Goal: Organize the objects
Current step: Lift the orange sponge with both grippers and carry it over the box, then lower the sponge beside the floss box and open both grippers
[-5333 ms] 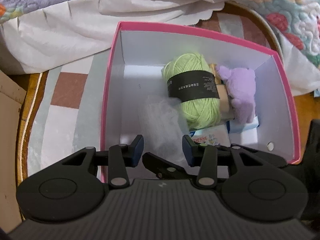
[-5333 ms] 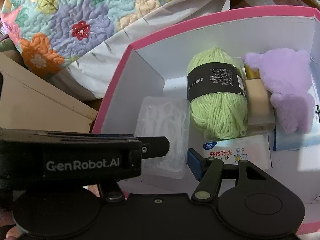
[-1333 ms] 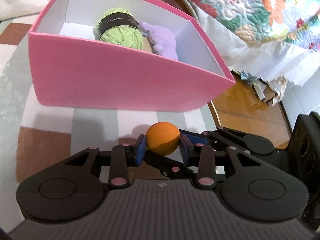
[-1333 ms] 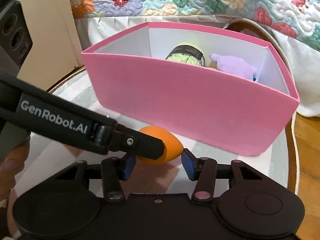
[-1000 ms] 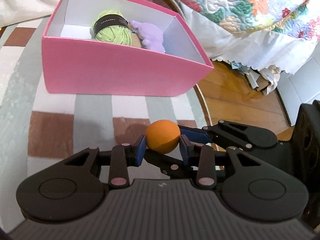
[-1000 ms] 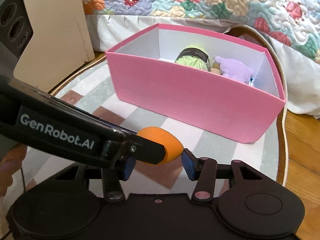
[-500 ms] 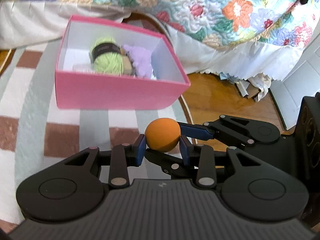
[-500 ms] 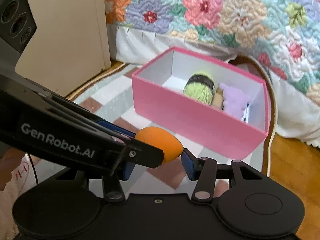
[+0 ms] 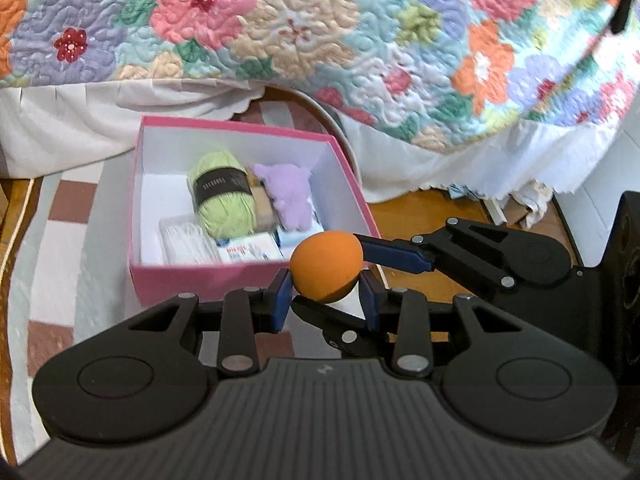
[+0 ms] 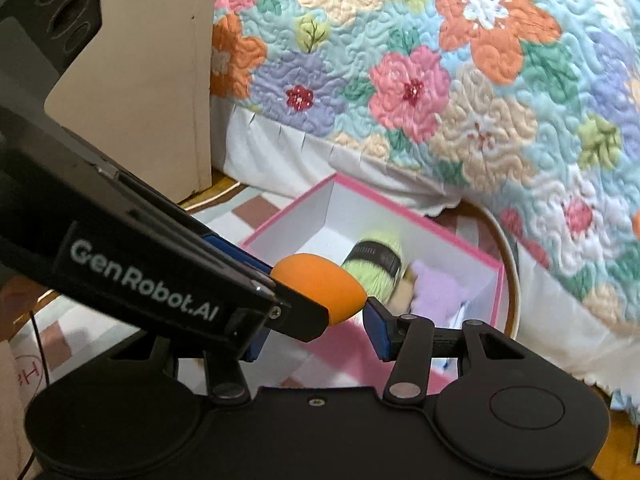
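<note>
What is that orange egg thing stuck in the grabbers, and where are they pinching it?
A soft orange egg-shaped sponge. The left gripper squeezes its round sides, and the right gripper pinches it end to end, one pad on its pointed tip.

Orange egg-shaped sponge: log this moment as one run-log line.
object: orange sponge | left gripper: shut on it | right gripper: shut on it | position: in front of pink box, not inside
</note>
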